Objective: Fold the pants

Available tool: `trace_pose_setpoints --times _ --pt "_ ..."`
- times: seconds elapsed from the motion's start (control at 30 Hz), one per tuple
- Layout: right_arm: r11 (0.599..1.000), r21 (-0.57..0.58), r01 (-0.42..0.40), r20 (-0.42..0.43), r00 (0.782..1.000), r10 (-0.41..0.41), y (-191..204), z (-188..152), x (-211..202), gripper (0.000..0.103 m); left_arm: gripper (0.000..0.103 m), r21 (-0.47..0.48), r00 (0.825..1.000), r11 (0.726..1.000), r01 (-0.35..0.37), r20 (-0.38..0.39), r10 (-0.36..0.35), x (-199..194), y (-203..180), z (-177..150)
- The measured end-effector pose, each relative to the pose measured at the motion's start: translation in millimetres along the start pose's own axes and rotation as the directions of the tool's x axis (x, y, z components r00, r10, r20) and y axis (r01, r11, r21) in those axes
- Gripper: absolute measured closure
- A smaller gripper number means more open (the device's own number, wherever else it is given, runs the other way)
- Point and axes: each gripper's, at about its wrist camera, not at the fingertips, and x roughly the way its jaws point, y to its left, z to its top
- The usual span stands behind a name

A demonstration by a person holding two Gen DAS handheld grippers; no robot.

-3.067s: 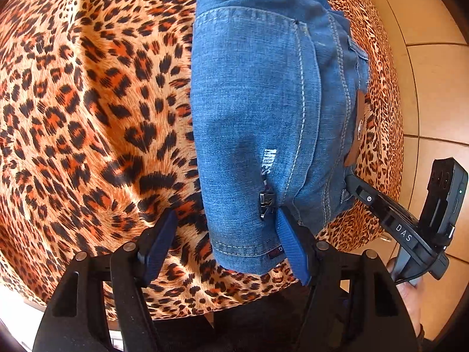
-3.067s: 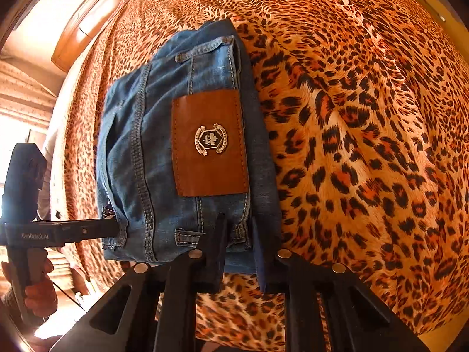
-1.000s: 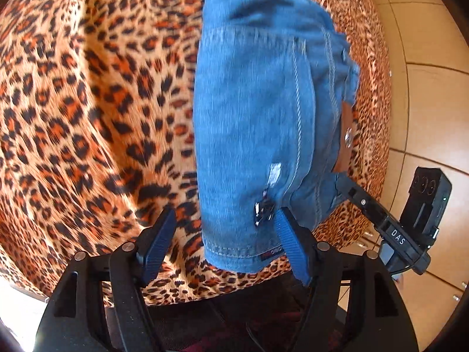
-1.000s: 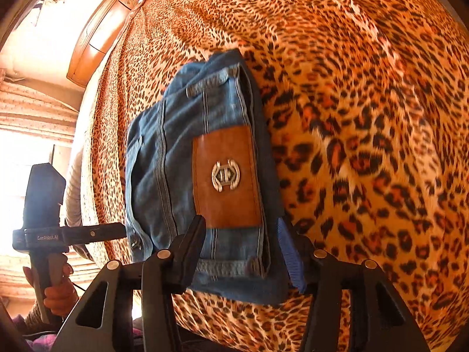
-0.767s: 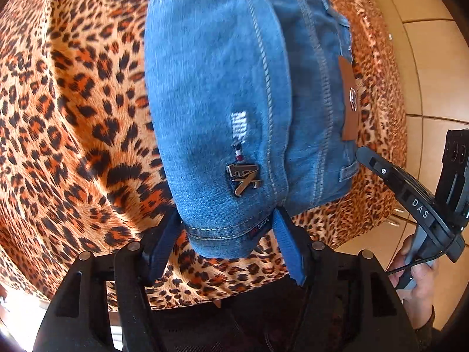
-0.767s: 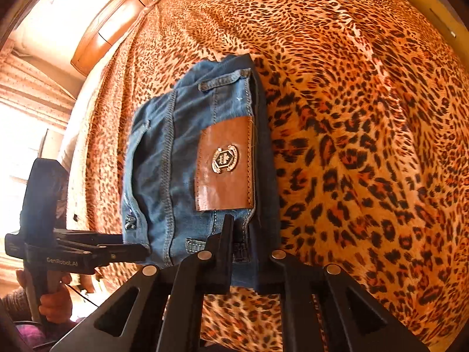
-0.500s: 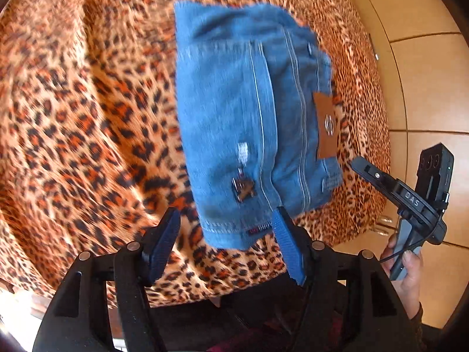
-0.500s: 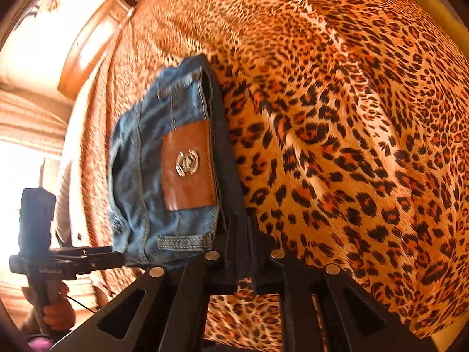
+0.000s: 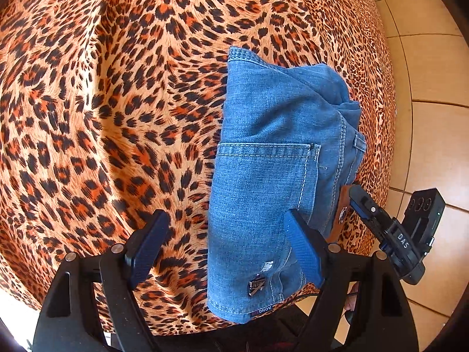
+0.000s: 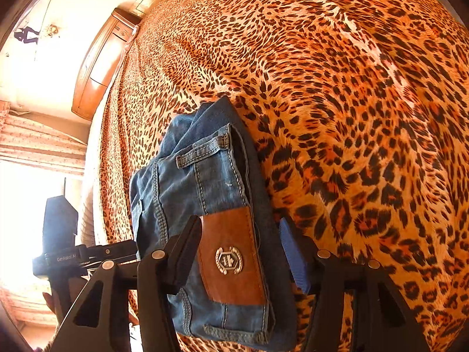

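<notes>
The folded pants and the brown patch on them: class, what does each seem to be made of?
Pants: blue denim, judging by the woven twill look, pale contrast stitching and faded matte surface.
Patch: probably leather or an imitation, smooth tan with a slight sheen, stitched edge and a metal emblem.

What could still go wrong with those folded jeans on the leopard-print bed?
1. The folded jeans lie at the near edge of the leopard bedspread, one corner seemingly past it, so a nudge might tip them toward the tiled floor.
2. The left gripper and right gripper have just been opening, jaws straddling the denim; pulling back carelessly may snag it and undo the fold.
</notes>
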Motion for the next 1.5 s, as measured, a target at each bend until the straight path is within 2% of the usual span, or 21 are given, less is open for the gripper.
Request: trace_pose_setpoints --times 0.07,0.17,0.23,0.27,0.4,0.5,0.6,0.67,0.73,0.8,0.9,0.93,1.0,1.03,1.07,1.13,1.17,1.23,1.3,1.4,1.5 --pt "1.000 -0.003 -0.010 -0.024 1.000 0.010 -2.6 0.3 9.8 0.044 0.022 -0.010 1.000 1.000 0.013 0.005 -0.013 -3.4 9.0 1.2" --pt "0.984 0.039 -0.173 -0.069 0.982 0.176 -6.0 -4.4 17.2 0.041 0.022 -0.034 0.998 0.998 0.054 -0.009 -0.054 1.9 11.5 7.2" --pt "0.974 0.023 -0.226 -0.063 0.972 0.227 -7.1 -7.7 15.0 0.036 0.022 -0.041 0.997 0.997 0.069 -0.024 -0.070 7.2 14.7 7.6" --pt "0.968 0.032 -0.249 -0.066 0.966 0.251 -10.8 -8.8 15.7 0.035 0.017 -0.039 0.997 0.997 0.066 -0.023 -0.067 10.4 11.2 8.2" --pt "0.957 0.061 -0.285 -0.076 0.954 0.289 -26.2 -12.1 20.0 0.036 0.000 0.014 0.998 0.998 0.057 -0.015 -0.057 19.2 -6.5 8.0" --pt "0.959 0.010 -0.284 -0.061 0.957 0.284 -28.8 -20.9 15.5 0.036 0.000 0.037 0.999 0.998 0.046 -0.014 -0.045 23.4 -15.7 9.3" --pt "0.953 -0.006 -0.303 -0.031 0.953 0.303 -27.7 -26.2 15.5 0.032 0.000 -0.005 0.989 0.991 0.137 -0.047 -0.137 28.6 -17.7 14.0" --pt "0.942 0.052 -0.333 -0.012 0.943 0.334 -34.7 -30.5 14.5 0.031 0.000 -0.044 0.977 0.980 0.196 -0.077 -0.199 33.4 -15.3 14.3" --pt "0.922 0.175 -0.346 -0.017 0.935 0.354 -43.6 -37.0 11.0 0.031 0.000 -0.041 0.974 0.977 0.210 -0.079 -0.212 33.8 -14.2 12.0" --pt "0.874 0.234 -0.425 -0.024 0.897 0.442 -45.5 -37.3 10.7 0.030 0.000 -0.012 0.974 0.978 0.207 -0.086 -0.207 32.0 -14.1 9.7" --pt "0.932 0.099 -0.349 -0.093 0.929 0.358 -29.8 -42.2 15.6 0.030 0.002 -0.031 0.968 0.972 0.231 -0.095 -0.233 33.2 -13.6 12.3" --pt "0.938 0.084 -0.336 -0.083 0.936 0.343 -27.9 -42.9 15.1 0.030 0.009 -0.040 0.966 0.971 0.234 -0.103 -0.237 33.5 -14.3 13.5" --pt "0.958 0.058 -0.282 -0.071 0.956 0.285 -20.8 -42.2 9.8 0.039 0.021 -0.026 0.971 0.976 0.215 -0.100 -0.216 31.6 -14.2 13.2" --pt "0.967 0.034 -0.254 -0.073 0.964 0.256 -16.6 -43.3 7.3 0.042 0.036 -0.011 0.975 0.980 0.199 -0.096 -0.199 29.0 -13.1 11.5" --pt "0.976 0.001 -0.216 -0.078 0.973 0.216 -11.1 -45.5 4.5 0.053 0.048 0.009 0.978 0.982 0.189 -0.091 -0.188 25.9 -12.6 9.5" --pt "0.979 -0.061 -0.193 -0.064 0.980 0.190 -1.8 -51.3 -5.3 0.059 0.062 0.054 0.983 0.983 0.173 -0.075 -0.169 20.7 -11.7 6.5" --pt "0.982 -0.129 -0.141 -0.063 0.989 0.134 4.5 -54.1 -7.0 0.062 0.067 0.062 0.985 0.985 0.161 -0.073 -0.156 21.1 -11.1 6.1" --pt "0.980 -0.190 -0.053 -0.079 0.996 0.039 13.7 -55.6 -2.8 0.062 0.069 0.054 0.988 0.988 0.145 -0.069 -0.141 20.9 -10.9 5.9" --pt "0.975 -0.221 -0.022 -0.067 0.998 0.008 23.2 -55.8 -7.5 0.064 0.070 0.086 0.992 0.989 0.120 -0.040 -0.117 11.0 -14.4 2.3" --pt "0.956 -0.293 -0.030 -0.033 0.999 0.021 44.3 -63.2 -24.7 0.064 0.070 0.161 0.998 0.986 0.039 0.049 -0.047 -12.6 -21.4 -6.1" --pt "0.947 -0.318 -0.047 -0.008 0.999 0.047 60.7 -66.6 -38.1 0.064 0.070 0.179 0.994 0.984 0.025 0.104 -0.044 -32.8 -20.4 -6.5"
